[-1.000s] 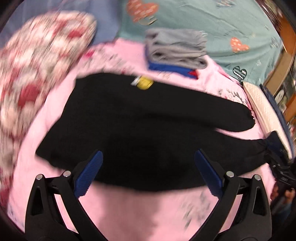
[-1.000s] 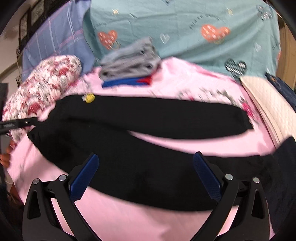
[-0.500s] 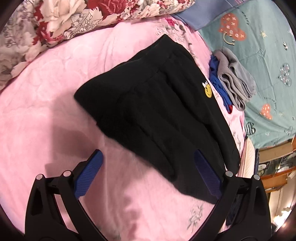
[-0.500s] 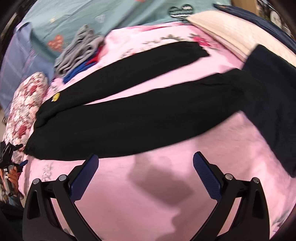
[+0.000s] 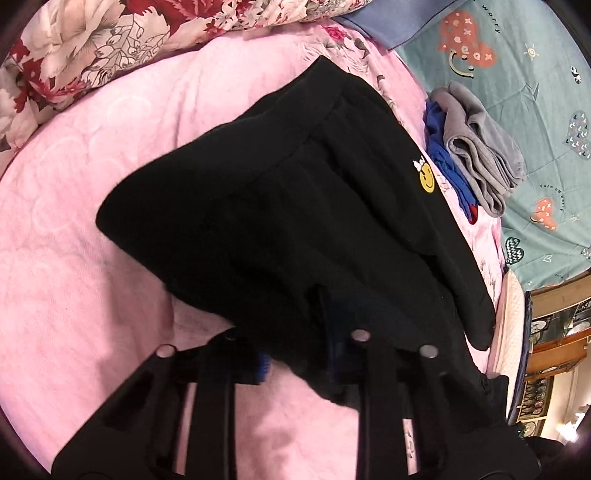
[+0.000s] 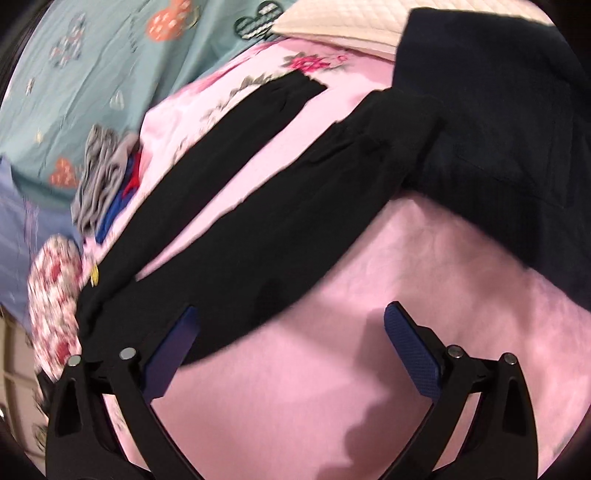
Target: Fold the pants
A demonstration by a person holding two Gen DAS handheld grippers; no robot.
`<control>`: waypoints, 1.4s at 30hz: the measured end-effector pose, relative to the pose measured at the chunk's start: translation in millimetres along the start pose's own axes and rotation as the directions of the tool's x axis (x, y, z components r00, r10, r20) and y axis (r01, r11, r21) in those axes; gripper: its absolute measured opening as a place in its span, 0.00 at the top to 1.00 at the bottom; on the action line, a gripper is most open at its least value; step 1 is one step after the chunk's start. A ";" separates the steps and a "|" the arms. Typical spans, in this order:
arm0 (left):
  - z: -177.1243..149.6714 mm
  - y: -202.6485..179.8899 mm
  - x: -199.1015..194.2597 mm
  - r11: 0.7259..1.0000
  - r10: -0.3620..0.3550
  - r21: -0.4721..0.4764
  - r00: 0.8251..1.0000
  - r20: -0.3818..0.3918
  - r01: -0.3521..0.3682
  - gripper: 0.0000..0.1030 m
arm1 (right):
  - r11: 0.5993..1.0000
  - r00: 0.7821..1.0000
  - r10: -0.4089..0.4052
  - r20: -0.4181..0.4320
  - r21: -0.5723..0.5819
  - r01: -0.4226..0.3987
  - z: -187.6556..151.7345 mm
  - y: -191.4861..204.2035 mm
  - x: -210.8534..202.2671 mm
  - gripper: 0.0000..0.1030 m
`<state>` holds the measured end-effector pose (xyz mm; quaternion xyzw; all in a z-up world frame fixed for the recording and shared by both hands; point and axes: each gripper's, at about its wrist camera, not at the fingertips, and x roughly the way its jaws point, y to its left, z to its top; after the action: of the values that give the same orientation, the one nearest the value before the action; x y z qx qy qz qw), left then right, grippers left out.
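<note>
Black pants (image 5: pixel 280 221) with a yellow smiley patch (image 5: pixel 427 178) lie spread on a pink bed cover (image 5: pixel 85 258). In the left wrist view my left gripper (image 5: pixel 299 354) is shut on the near edge of the pants at the waist end, its blue pads mostly hidden by the cloth. In the right wrist view the two legs (image 6: pixel 280 206) run diagonally up to the right, with a pink gap between them. My right gripper (image 6: pixel 288 343) is open and empty just above the cover, its left finger (image 6: pixel 173 347) at the near leg's edge.
A folded grey and blue clothes pile (image 5: pixel 476 162) lies beyond the pants. A floral pillow (image 5: pixel 110 40) is at the head end. A dark navy garment (image 6: pixel 509 140) lies by the leg cuffs, next to a cream quilted pad (image 6: pixel 343 26). A teal sheet (image 5: pixel 517 74) hangs behind.
My left gripper has moved forward and shut on the waist edge of the pants. My right gripper has swung nearer the lower leg and stays open.
</note>
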<state>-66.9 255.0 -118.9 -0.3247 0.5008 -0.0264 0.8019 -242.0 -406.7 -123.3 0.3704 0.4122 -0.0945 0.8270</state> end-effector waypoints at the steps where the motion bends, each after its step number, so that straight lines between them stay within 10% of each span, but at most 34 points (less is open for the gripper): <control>1: -0.5 -0.1 0.3 1.000 0.005 0.004 1.000 0.002 -0.005 0.85 | 1.000 1.000 0.004 0.007 0.010 -0.004 4.9 -1.4 2.1 0.04; 3: -0.5 -1.8 0.0 1.000 0.011 0.014 1.000 0.010 -0.011 0.87 | 1.000 1.000 0.019 0.014 0.017 -0.019 11.9 -2.6 5.4 0.15; 5: -0.8 -4.7 -2.7 0.999 0.015 0.029 1.000 0.023 -0.016 0.89 | 0.996 0.997 0.078 -0.011 0.046 -0.077 16.1 -7.7 14.8 0.59; 8: -0.7 -8.9 -7.7 0.999 0.014 0.052 0.999 0.047 -0.016 0.91 | 0.993 0.994 0.101 -0.044 0.072 -0.097 16.9 -13.0 26.5 0.93; 20: 5.7 -20.1 -74.1 0.996 -0.082 0.053 0.980 0.182 0.074 0.93 | 0.978 0.977 0.207 0.052 -0.016 -0.207 14.3 6.8 -40.5 0.97; 32: -26.8 17.9 -67.3 0.996 0.043 0.077 0.994 0.105 -0.051 0.92 | 0.990 0.989 0.138 -0.043 -0.034 -0.140 -37.8 -5.0 -62.0 0.97; 36: -37.6 27.2 -54.5 0.977 0.157 0.135 0.986 0.061 -0.164 0.74 | 0.997 0.988 0.058 -0.143 -0.038 -0.064 -45.0 -11.1 -55.4 0.80; 38: -41.4 34.2 -67.3 0.967 0.188 0.156 0.978 0.090 -0.200 0.50 | 0.995 0.992 0.059 -0.110 -0.075 -0.068 -37.2 -2.2 -74.9 0.75; 42: -39.1 39.2 -99.5 0.941 0.264 0.166 0.946 0.190 -0.296 0.45 | 0.976 0.999 0.049 0.019 -0.215 -0.044 -4.7 35.8 -106.7 0.48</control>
<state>-159.6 303.1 -73.3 -0.1721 0.4690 0.0669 0.8637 -296.8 -394.0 -25.7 0.2875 0.4012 -0.0346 0.8690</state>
